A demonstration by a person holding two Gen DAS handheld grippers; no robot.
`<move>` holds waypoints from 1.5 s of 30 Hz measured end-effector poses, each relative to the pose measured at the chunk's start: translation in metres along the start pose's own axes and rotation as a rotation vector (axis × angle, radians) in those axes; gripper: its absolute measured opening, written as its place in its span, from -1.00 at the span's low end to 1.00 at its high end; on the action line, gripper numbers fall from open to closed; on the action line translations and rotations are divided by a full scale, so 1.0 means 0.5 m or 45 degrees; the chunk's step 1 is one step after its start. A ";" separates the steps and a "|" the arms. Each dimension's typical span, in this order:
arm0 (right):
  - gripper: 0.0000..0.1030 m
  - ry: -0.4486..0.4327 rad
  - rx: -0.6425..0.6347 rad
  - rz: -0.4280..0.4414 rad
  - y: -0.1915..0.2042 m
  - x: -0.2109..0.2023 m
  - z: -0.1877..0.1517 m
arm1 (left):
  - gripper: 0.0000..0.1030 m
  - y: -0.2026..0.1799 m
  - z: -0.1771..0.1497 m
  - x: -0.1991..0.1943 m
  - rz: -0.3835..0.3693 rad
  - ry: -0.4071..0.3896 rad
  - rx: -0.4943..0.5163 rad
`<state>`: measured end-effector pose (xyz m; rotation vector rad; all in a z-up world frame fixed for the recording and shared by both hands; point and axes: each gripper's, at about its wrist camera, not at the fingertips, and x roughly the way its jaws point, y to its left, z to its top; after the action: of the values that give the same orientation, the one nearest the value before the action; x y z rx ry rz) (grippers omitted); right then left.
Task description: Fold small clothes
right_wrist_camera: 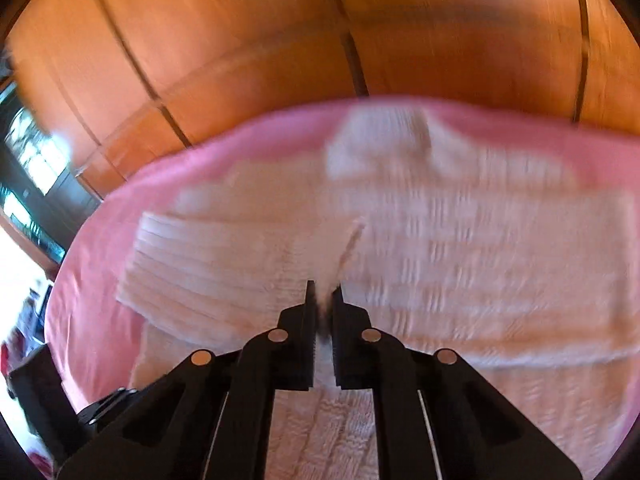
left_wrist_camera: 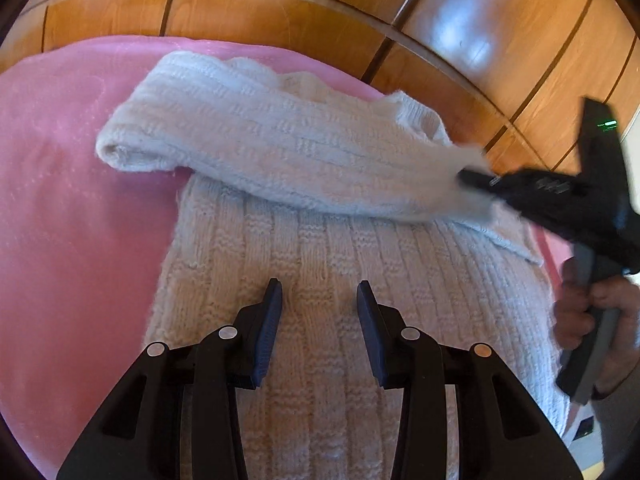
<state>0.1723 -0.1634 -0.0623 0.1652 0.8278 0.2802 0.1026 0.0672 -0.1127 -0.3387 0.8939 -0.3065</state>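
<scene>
A cream knit sweater (left_wrist_camera: 320,272) lies flat on a pink blanket (left_wrist_camera: 72,184), with glossy wooden panels (left_wrist_camera: 280,16) behind it. One sleeve (left_wrist_camera: 248,140) is drawn across the sweater's upper body, its cuff pinched between the fingers of the right gripper (left_wrist_camera: 476,178), which a hand (left_wrist_camera: 588,312) grips at the handle on the right. The right wrist view, blurred, shows white knit clamped between that gripper's closed fingers. The left gripper (left_wrist_camera: 319,290) hangs over the sweater's lower body, its blue-padded fingers (left_wrist_camera: 268,320) partly apart with nothing between them.
</scene>
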 end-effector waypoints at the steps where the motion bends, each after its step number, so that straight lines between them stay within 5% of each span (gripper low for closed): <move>1: -0.90 -0.034 -0.018 -0.005 0.003 -0.021 0.009 | -0.26 0.001 0.001 0.000 -0.007 -0.002 -0.007; 7: -0.90 -0.194 0.029 -0.080 -0.057 -0.114 0.061 | -0.26 0.001 0.000 0.002 -0.029 -0.012 -0.025; 15: -0.89 -0.039 0.333 -0.267 -0.233 -0.032 -0.010 | -0.26 0.002 0.001 0.004 -0.020 -0.002 -0.027; 20: -0.89 0.010 0.350 -0.371 -0.267 0.002 -0.034 | -0.26 0.004 0.015 0.002 -0.022 0.046 -0.058; 23: -0.72 0.001 0.297 -0.443 -0.253 -0.006 -0.024 | -0.26 0.001 0.031 -0.014 0.017 0.065 -0.074; 24: -0.41 -0.017 0.290 -0.460 -0.246 -0.013 -0.022 | -0.26 -0.001 0.037 -0.021 0.021 0.053 -0.067; 26: 0.05 -0.079 0.264 -0.447 -0.235 -0.040 -0.026 | -0.26 -0.012 0.063 -0.045 0.025 -0.014 -0.036; 32: 0.24 -0.129 0.113 -0.219 -0.156 -0.062 -0.033 | -0.26 -0.027 0.155 -0.034 0.077 -0.124 0.036; 38: 0.27 0.007 0.062 -0.311 -0.165 0.027 -0.041 | -0.26 -0.009 0.249 0.039 0.103 -0.134 0.022; 45: 0.33 -0.068 0.056 -0.304 -0.204 0.030 -0.074 | -0.26 -0.003 0.300 0.156 0.175 -0.034 0.079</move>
<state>0.1729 -0.2544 -0.1231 0.1135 0.7924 0.0329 0.2683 0.0587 -0.0798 -0.2222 0.8747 -0.2020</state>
